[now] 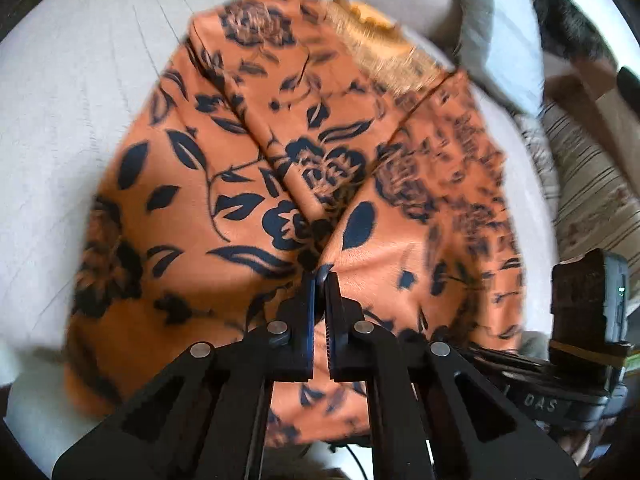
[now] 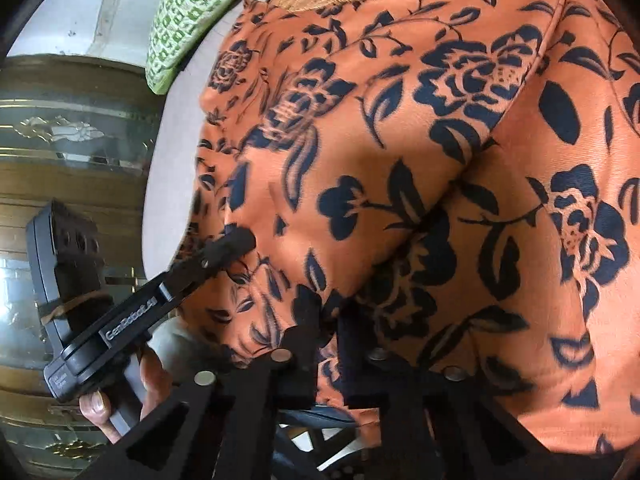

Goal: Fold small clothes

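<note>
Where orange garment point(image 1: 280, 152) lies, pale bedsheet point(image 1: 80, 100) spreads.

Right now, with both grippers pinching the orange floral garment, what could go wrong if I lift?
1. The left gripper pinches only a small pucker of the orange floral garment; it could slip out.
2. The right gripper is buried under cloth, so it may have caught several layers.
3. The fringed neckline is already bunched and may fold in crooked.
</note>
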Tool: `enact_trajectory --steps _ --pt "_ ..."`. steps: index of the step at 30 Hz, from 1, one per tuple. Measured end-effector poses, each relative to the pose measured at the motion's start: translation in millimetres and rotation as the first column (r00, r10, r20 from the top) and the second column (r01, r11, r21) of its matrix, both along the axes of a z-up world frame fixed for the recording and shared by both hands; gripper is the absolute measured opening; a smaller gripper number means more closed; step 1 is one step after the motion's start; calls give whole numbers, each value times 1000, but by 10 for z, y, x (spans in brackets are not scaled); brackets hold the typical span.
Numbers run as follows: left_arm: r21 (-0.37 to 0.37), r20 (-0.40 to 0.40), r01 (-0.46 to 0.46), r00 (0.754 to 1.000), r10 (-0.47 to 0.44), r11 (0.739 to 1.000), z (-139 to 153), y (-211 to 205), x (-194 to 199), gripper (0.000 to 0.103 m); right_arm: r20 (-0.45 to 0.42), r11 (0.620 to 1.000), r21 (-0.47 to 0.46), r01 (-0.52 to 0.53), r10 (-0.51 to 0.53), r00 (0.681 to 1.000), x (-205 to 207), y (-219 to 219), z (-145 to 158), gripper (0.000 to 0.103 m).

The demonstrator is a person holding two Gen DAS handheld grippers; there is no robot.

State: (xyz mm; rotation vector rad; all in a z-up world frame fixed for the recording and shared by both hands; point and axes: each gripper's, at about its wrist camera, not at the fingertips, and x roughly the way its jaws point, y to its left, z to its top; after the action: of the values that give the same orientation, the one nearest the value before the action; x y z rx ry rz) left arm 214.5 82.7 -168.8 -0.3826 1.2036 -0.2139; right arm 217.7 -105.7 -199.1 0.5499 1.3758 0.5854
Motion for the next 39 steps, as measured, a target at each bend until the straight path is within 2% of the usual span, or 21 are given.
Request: enact_trajectory --steps 2,4,6,8,10,12,15,16,17,18,19,20,23,26,29,32,35,38,39 --pt "9 23 -9 1000 9 1000 113 40 -96 3 70 999 -36 -9 11 997 -80 -3 153 5" --pt "28 -12 -24 1000 24 999 38 68 -106 3 48 999 -41 -14 16 999 -77 1 59 5" --pt "80 -75 -14 997 20 997 -150 36 -78 3 15 997 -69 -36 37 999 -35 44 -146 5" --pt "81 -87 -30 996 37 996 -201 47 -117 3 1 999 -16 -29 29 1000 -46 -50 -139 5" --pt "41 -47 -33 998 35 999 -86 60 -215 3 33 999 36 -23 22 999 -87 -181 31 5" --pt "33 -10 -46 999 46 998 44 75 -292 4 110 999 40 -19 15 994 -177 -335 282 6" --pt "48 22 -89 996 88 995 234 48 -378 13 187 999 38 13 -20 982 -332 -564 558 13" --pt "50 36 -95 995 94 994 295 19 -400 21 225 998 45 39 -48 973 -405 -664 666 17" --pt "51 56 -100 994 97 994 371 -9 -424 31 252 996 56 67 -79 964 -477 -760 761 33" --pt "54 82 -107 991 102 993 460 -49 -449 38 283 993 74 97 -114 952 -531 -827 848 44" --pt "56 105 -116 988 109 992 538 -76 -476 47 334 983 108 145 -174 926 -621 -938 971 45" --pt "53 139 -129 983 121 990 641 -115 -518 49 363 978 122 171 -204 909 -694 -1012 1054 46" --pt "45 194 -138 973 127 989 859 -187 -580 49 458 964 137 228 -265 848 -843 -1134 1366 48" --pt "59 247 -131 962 112 990 1061 -277 -665 49 498 962 135 237 -272 824 -926 -1200 1562 48" --pt "123 272 -133 957 96 984 1175 -372 -736 49 493 969 79 236 -244 835 -919 -1192 1641 48" --pt "155 281 -128 956 80 980 1221 -435 -806 49 487 958 -60 282 -218 846 -935 -1187 1665 48" --pt "172 291 -138 953 84 975 1230 -466 -859 49 533 931 -137 338 -218 818 -996 -1190 1691 48" --pt "195 310 -178 944 112 965 1246 -461 -884 49 573 913 -171 370 -213 791 -1021 -1209 1751 48" --pt "192 319 -192 940 124 962 1254 -450 -893 49 580 918 -163 360 -206 788 -1026 -1220 1776 48"
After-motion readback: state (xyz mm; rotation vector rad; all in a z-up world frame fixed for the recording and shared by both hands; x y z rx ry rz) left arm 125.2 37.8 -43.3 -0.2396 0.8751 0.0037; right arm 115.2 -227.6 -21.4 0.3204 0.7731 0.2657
